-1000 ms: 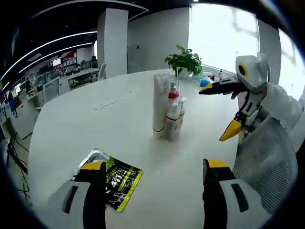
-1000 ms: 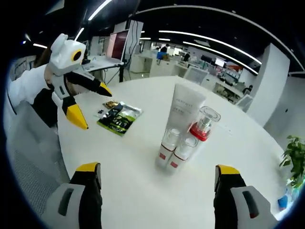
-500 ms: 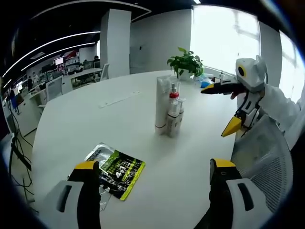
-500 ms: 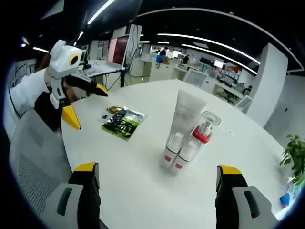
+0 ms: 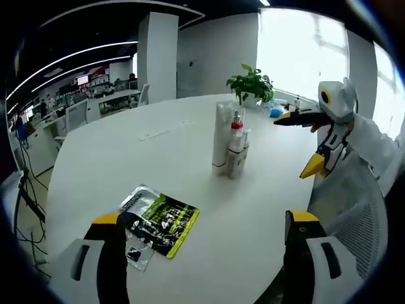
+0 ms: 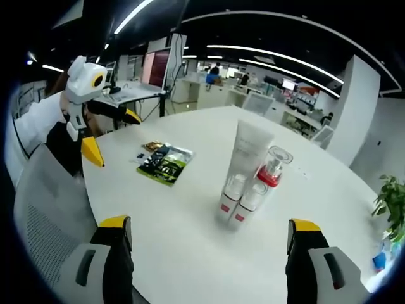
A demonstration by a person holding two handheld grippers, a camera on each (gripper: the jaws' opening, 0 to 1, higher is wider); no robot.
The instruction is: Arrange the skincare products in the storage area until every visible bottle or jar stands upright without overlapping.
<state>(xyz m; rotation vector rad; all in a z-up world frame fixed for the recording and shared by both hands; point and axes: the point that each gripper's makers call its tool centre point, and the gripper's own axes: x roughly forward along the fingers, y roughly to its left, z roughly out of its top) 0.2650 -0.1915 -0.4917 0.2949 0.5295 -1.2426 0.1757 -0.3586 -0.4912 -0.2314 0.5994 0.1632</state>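
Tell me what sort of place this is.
Most likely an open-plan office: a large round white table, rows of desks with monitors behind it, and long ceiling strip lights.

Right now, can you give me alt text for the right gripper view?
Four skincare items stand upright in a tight cluster on a white round table: a tall white tube, a pump bottle with a red collar, and two small bottles. A green sachet lies flat to their left. The right gripper is open in the foreground; the left gripper is open at left.
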